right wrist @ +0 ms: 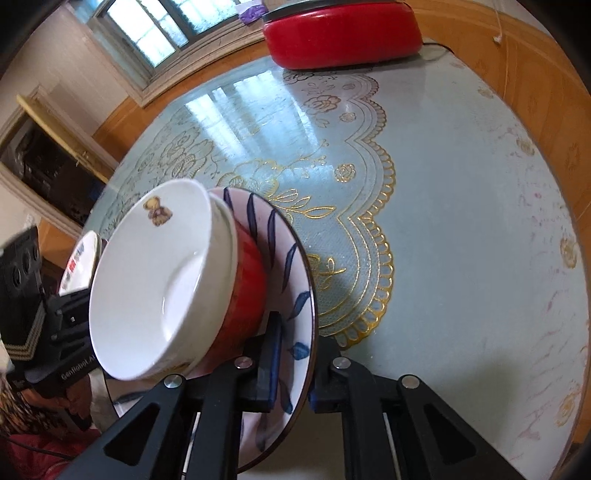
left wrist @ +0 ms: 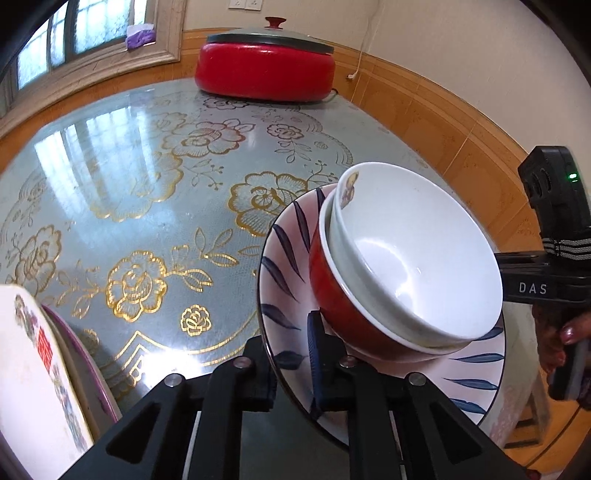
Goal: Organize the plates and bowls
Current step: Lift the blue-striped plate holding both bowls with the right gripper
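The table [left wrist: 122, 177] is big and round, with a shiny blue-green cover that has gold flowers on it. It fills most of both views. At the far side of the table sits a wide red cooker [left wrist: 265, 70] with a gray lid and a small red knob on top. Behind it is a wall with orange wood at the bottom, and a window [left wrist: 74, 29] to one side.

The leaf plate [left wrist: 284, 258] comes next. It is pale pink with dark blue leaves painted on it. It is tipped up, not flat, and it looks lifted off the table. Both tools hold it by its rim. The left tool [left wrist: 293, 354] is clamped on the rim on one side, one finger on each face of the plate. The right tool [right wrist: 291, 365] is clamped on the rim on the other side in the same way.

On the plate sits a red bowl [left wrist: 332, 306]. Inside the red bowl sits a white bowl [left wrist: 417, 251], and it has a little brown bear picture near its rim. Both bowls lean with the plate.

In the left wrist view, a white plate [left wrist: 33, 384] with a flower pattern stands at the bottom left, near the table's edge, with a purple-rimmed dish just behind it. A person's hand [left wrist: 557, 343] shows at the right edge, on the handle of the other tool.
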Demonstrator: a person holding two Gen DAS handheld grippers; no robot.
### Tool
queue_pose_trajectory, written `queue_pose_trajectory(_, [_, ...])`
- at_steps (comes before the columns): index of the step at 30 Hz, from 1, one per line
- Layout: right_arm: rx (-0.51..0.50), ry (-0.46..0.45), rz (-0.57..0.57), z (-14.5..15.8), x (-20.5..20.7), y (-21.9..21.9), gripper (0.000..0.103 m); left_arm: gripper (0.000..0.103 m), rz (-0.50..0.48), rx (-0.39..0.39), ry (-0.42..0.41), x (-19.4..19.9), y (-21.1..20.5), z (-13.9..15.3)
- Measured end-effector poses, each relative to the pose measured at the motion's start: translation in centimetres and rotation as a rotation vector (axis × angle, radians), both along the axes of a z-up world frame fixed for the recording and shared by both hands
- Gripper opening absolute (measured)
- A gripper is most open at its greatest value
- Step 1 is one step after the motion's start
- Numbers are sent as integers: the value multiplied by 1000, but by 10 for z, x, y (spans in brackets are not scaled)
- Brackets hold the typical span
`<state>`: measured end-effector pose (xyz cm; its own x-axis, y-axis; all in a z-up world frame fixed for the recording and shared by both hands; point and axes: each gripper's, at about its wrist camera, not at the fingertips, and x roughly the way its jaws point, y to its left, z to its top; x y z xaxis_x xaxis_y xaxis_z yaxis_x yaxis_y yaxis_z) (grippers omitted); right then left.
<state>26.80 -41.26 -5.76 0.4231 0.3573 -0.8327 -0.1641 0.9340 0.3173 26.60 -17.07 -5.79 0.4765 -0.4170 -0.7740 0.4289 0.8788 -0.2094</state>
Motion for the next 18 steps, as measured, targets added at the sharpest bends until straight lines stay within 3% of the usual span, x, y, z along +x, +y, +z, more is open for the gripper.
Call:
queue_pose_trajectory(12, [57, 38, 24, -2, 9, 16, 9, 12, 76, -44, 32, -14, 29, 6])
queue_pose_trajectory(18, [24, 54, 40, -2, 9, 24, 12, 12, 72, -8, 17, -18, 30, 4])
